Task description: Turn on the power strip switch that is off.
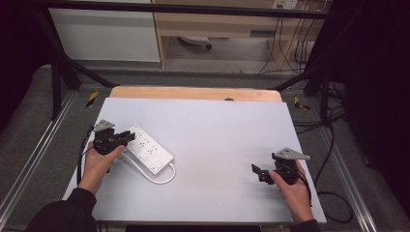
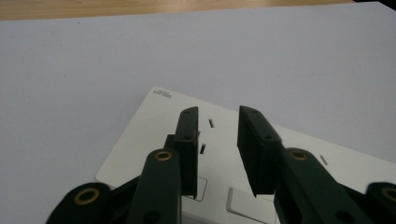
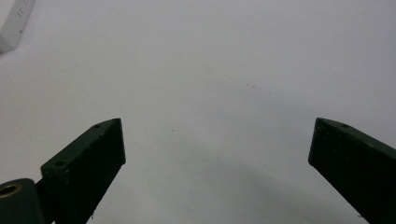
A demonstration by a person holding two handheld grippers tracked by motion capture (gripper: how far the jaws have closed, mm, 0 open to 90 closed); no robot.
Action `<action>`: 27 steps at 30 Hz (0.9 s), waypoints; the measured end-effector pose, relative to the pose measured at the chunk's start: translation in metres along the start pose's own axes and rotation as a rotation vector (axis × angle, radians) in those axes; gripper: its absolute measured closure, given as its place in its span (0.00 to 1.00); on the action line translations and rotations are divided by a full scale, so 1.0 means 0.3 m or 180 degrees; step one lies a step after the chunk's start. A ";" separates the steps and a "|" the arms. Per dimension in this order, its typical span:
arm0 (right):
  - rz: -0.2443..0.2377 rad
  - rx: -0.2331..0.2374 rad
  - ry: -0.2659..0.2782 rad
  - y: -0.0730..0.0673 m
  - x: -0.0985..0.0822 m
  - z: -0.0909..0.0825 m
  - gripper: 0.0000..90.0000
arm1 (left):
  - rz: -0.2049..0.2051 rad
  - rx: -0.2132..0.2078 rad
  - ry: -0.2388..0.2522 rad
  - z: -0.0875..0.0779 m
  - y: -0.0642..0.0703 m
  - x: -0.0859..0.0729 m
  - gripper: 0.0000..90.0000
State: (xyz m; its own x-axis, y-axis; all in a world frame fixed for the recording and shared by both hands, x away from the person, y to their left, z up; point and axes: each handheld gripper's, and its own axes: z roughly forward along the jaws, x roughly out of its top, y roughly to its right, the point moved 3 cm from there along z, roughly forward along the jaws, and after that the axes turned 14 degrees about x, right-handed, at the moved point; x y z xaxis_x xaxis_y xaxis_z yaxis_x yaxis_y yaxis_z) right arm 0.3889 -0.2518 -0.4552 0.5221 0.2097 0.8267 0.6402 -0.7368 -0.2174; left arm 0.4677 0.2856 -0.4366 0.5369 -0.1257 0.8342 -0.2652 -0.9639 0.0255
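A white power strip (image 1: 147, 149) lies at an angle on the left half of the pale board (image 1: 222, 130), its white cord (image 1: 163, 180) curling out from its near end. My left gripper (image 1: 126, 137) hovers over the strip's far end. In the left gripper view its jaws stand a narrow gap apart over the strip's socket face (image 2: 154, 135), and nothing is between them at the left gripper (image 2: 217, 112). My right gripper (image 1: 257, 172) is at the right of the board, well away from the strip. It is wide open over bare surface (image 3: 217, 122), with a corner of the strip (image 3: 11, 23) far off.
A strip of the wooden table (image 1: 193, 93) shows behind the board. Black frame posts (image 1: 55, 82) stand at both back corners, and cables (image 1: 333, 145) trail on the floor to the right. A cabinet (image 1: 104, 34) is beyond the table.
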 end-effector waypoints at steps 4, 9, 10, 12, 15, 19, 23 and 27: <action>-0.0007 0.0001 0.0002 0.001 0.000 0.001 0.05 | -0.0008 0.0017 0.0005 0.001 0.000 0.001 0.68; -0.0008 0.0001 0.0003 0.002 0.000 0.001 0.05 | -0.0006 0.0026 -0.0003 0.001 0.002 0.004 0.61; -0.0006 0.0002 0.0000 0.001 0.000 0.001 0.05 | -0.0011 0.0030 0.0001 0.002 0.003 0.005 0.59; -0.0008 0.0001 0.0002 0.001 0.000 0.001 0.05 | -0.0025 0.0038 -0.0008 0.004 0.004 0.006 0.54; -0.0004 0.0003 0.0001 0.002 0.000 0.001 0.05 | -0.0024 0.0053 0.0002 0.004 0.006 0.009 0.48; 0.0000 0.0007 -0.0005 0.001 -0.001 0.002 0.05 | -0.0048 0.0052 0.0024 0.003 0.010 0.012 0.40; -0.0005 0.0011 -0.0009 0.001 -0.001 0.002 0.05 | -0.0067 0.0049 0.0014 0.002 0.012 0.014 0.32; -0.0005 0.0010 -0.0009 0.001 -0.001 0.002 0.05 | -0.0110 -0.0001 -0.0024 0.002 0.015 0.015 0.27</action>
State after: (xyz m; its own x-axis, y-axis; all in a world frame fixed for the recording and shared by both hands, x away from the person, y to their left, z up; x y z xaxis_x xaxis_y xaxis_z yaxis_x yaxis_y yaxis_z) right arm 0.3894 -0.2516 -0.4558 0.5228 0.2128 0.8255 0.6427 -0.7345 -0.2177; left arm 0.4694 0.2804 -0.4332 0.5518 -0.0940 0.8287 -0.2466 -0.9676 0.0545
